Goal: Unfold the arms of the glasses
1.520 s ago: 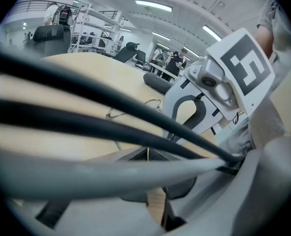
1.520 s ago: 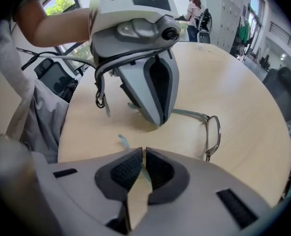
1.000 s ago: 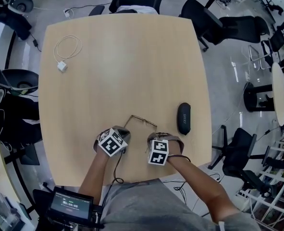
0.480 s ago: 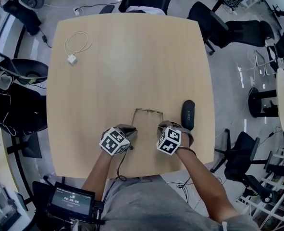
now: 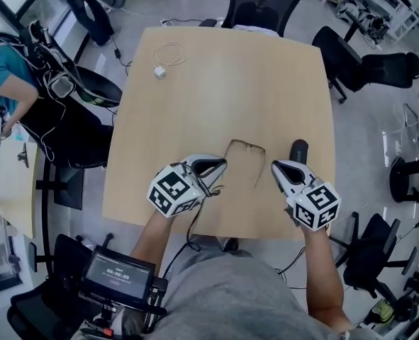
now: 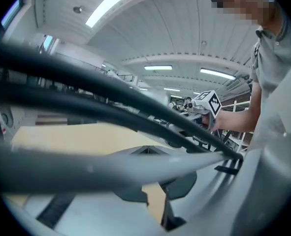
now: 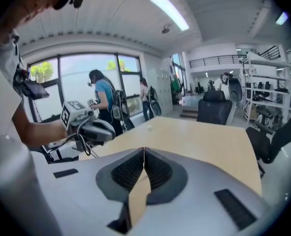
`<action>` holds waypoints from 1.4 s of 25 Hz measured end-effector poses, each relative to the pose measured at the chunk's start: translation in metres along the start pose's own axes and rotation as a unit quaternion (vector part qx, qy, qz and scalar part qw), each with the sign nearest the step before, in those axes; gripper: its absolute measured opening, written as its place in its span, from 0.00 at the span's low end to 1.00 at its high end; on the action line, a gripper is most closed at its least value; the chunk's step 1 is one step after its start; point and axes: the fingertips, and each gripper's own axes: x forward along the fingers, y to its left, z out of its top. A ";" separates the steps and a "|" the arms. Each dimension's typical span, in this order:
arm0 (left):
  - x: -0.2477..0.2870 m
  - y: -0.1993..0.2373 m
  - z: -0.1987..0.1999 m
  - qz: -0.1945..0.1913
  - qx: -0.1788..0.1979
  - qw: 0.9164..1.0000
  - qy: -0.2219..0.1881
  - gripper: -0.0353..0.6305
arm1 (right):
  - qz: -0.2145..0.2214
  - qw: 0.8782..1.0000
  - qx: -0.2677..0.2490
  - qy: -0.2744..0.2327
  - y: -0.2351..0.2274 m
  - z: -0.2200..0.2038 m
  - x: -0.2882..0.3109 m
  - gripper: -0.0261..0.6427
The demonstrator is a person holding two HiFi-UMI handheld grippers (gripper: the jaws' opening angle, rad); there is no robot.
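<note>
The thin-framed glasses [image 5: 245, 147] lie on the wooden table [image 5: 195, 98], both arms spread back toward me. My left gripper [image 5: 218, 166] hovers above the table just left of them, jaws meeting at the tips [image 6: 145, 149] with nothing between; blurred dark cords cross its view. My right gripper [image 5: 279, 168] hovers to the right of the glasses. Its jaws [image 7: 144, 154] are closing onto each other, pads meeting and empty. Each gripper view shows the other gripper, the right gripper [image 6: 204, 113] and the left gripper [image 7: 88, 127]. Neither gripper view shows the glasses.
A dark glasses case [image 5: 298, 149] lies right of the glasses near the table's edge. A white charger with its coiled cable [image 5: 168, 55] rests at the far left. Office chairs [image 5: 255, 6] ring the table. A person in teal [image 5: 3, 83] stands at the left.
Both grippers have left the glasses' arms, risen off the table and moved apart. The glasses stay on the table with arms spread.
</note>
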 end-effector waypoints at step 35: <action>-0.365 -0.336 0.044 0.103 0.202 0.967 -0.113 0.06 | -0.047 0.961 -0.125 -0.243 0.347 0.050 -0.303 0.06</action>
